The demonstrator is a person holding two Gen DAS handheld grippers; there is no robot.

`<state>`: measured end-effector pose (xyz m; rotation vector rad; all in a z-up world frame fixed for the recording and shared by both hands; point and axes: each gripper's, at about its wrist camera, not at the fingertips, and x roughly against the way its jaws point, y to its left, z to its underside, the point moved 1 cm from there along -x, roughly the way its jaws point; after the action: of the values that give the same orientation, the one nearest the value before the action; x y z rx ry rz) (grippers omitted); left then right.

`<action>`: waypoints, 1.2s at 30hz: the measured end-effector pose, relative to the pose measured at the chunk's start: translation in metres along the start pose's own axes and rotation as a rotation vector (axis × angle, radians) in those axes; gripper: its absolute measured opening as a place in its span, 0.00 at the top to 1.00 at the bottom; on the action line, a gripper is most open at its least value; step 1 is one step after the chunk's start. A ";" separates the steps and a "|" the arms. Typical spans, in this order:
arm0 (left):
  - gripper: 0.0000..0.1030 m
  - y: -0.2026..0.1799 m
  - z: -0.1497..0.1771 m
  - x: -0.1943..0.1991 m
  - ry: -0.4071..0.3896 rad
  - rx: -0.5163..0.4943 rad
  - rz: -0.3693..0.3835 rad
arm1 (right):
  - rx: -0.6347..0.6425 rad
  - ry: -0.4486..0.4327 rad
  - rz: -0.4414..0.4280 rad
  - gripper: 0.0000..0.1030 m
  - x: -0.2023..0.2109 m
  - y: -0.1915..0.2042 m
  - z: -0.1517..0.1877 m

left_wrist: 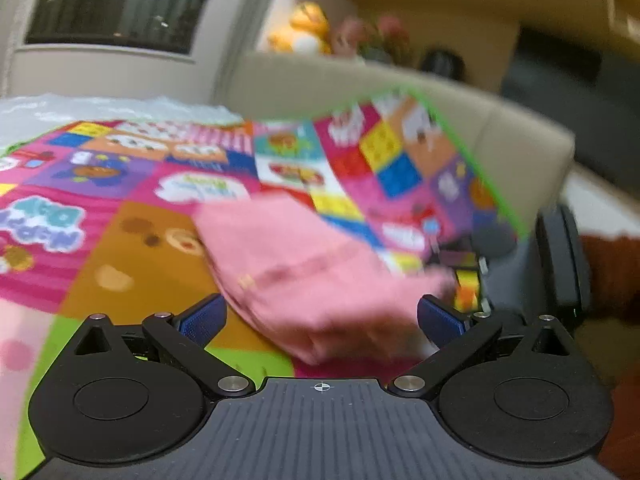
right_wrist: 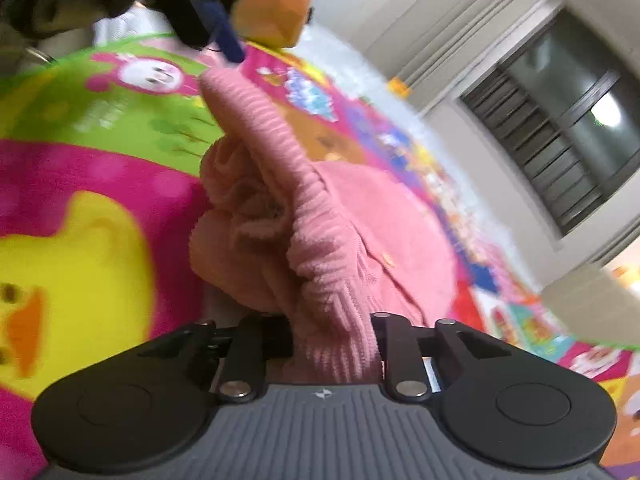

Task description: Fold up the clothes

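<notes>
My left gripper is spread wide, holding nothing; the pink knit garment lies on the play mat just ahead, between its fingers. My right gripper is clamped on the garment's ribbed edge.

a bright cartoon play mat covers the floor, its far corner lifted against a beige sofa. behind stands a pale wall with a dark window. plush toys sit on a ledge by the sofa. the right wrist view shows the same window with a light reflected in it, everything blurred.
</notes>
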<state>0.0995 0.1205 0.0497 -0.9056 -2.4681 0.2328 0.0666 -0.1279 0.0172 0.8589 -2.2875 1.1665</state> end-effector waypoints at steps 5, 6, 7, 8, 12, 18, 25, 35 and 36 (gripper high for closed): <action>0.00 0.022 -0.030 -0.035 -0.012 -0.005 -0.104 | -0.052 0.043 -0.167 0.81 0.031 -0.020 -0.014; 0.00 0.027 -0.033 -0.055 0.016 -0.003 -0.097 | -0.062 0.055 -0.188 0.81 0.033 -0.027 -0.016; 0.00 0.033 -0.034 -0.075 0.049 -0.001 -0.093 | -0.071 0.066 -0.203 0.81 0.035 -0.033 -0.018; 0.00 0.039 -0.034 -0.096 0.094 0.003 -0.092 | -0.080 0.077 -0.219 0.81 0.036 -0.040 -0.020; 0.00 0.060 -0.024 -0.155 0.231 0.015 -0.092 | -0.062 0.103 -0.259 0.81 0.033 -0.068 -0.039; 0.00 0.087 -0.026 -0.138 0.166 0.106 -0.031 | 0.043 0.083 -0.274 0.42 -0.026 -0.108 -0.060; 0.00 0.104 -0.039 -0.078 0.045 0.186 -0.032 | -0.095 0.040 -0.201 0.00 -0.100 -0.144 -0.056; 0.00 0.045 -0.062 -0.103 0.044 -0.021 0.047 | -0.437 -0.043 -0.108 0.00 -0.080 -0.184 -0.029; 0.00 0.047 -0.062 -0.111 0.054 -0.035 0.020 | -0.469 -0.054 -0.081 0.00 -0.078 -0.188 -0.025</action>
<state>0.2296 0.0845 0.0443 -0.9394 -2.4212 0.1704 0.2546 -0.1668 0.0883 0.7928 -2.3980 0.5376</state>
